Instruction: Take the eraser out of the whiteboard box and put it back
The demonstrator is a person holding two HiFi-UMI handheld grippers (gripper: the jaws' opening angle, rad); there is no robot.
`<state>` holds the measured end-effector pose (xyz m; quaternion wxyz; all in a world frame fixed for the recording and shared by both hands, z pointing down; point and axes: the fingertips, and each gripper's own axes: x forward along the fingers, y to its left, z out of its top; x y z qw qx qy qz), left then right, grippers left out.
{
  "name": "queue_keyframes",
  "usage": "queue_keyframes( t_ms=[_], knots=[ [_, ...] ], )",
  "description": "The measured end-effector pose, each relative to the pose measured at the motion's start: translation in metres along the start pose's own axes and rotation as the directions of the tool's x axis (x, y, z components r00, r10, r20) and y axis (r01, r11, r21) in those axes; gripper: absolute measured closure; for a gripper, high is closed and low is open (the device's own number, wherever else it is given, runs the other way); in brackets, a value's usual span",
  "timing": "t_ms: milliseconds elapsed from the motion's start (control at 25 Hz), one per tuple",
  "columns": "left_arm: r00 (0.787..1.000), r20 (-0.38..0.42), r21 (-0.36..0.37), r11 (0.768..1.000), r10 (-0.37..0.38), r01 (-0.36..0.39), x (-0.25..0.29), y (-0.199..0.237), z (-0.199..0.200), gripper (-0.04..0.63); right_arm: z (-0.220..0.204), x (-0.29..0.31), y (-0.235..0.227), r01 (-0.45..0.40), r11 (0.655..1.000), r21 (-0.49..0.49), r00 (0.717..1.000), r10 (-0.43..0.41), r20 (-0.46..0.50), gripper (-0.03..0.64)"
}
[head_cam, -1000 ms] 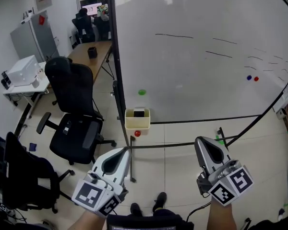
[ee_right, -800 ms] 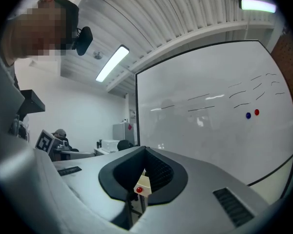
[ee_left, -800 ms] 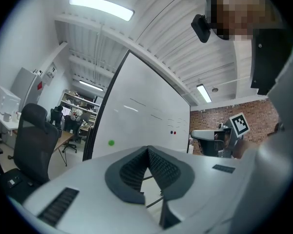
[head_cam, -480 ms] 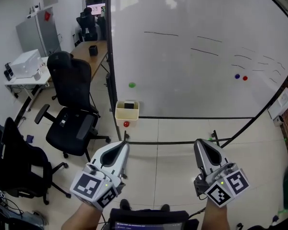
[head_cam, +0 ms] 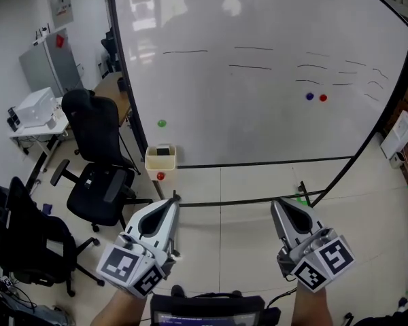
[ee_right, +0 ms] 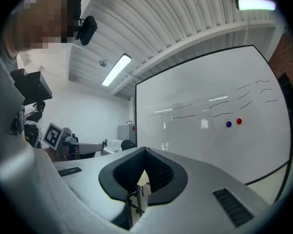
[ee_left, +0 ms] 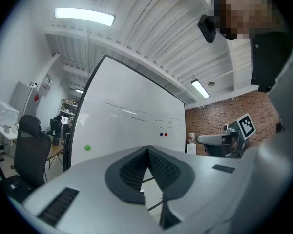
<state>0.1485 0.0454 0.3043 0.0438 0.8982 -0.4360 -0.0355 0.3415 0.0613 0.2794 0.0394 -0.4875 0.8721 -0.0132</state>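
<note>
The cream whiteboard box [head_cam: 160, 164] hangs at the lower left corner of the whiteboard [head_cam: 258, 80], and the black eraser [head_cam: 162, 151] sits inside it. My left gripper [head_cam: 172, 201] and right gripper [head_cam: 278, 204] are held level above the floor, well short of the board and apart from the box. Neither holds anything. In the left gripper view the left gripper [ee_left: 147, 149] has its ribbed pads meeting at the tips. The right gripper view shows the right gripper [ee_right: 144, 150] with its pads together too. The box does not show in either gripper view.
A green magnet [head_cam: 162, 123] and a red magnet [head_cam: 160, 176] sit near the box, and a blue magnet [head_cam: 309, 96] and another red one [head_cam: 323, 97] at the board's right. Black office chairs [head_cam: 98, 161] stand left. The board's floor frame [head_cam: 258, 200] lies just ahead.
The head view has swung right along the whiteboard, so the box and chairs have slid left in the picture. Both grippers have travelled along with it and stay shut and empty.
</note>
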Motion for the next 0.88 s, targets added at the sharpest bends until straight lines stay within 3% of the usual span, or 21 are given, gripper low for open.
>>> queue_keyframes(
  t_ms=[880],
  knots=[
    [1.0, 0.005, 0.002, 1.0, 0.03, -0.03, -0.017, 0.004, 0.006, 0.558, 0.002, -0.008, 0.007, 0.006, 1.0, 0.001, 1.0, -0.006, 0.007, 0.597]
  ],
)
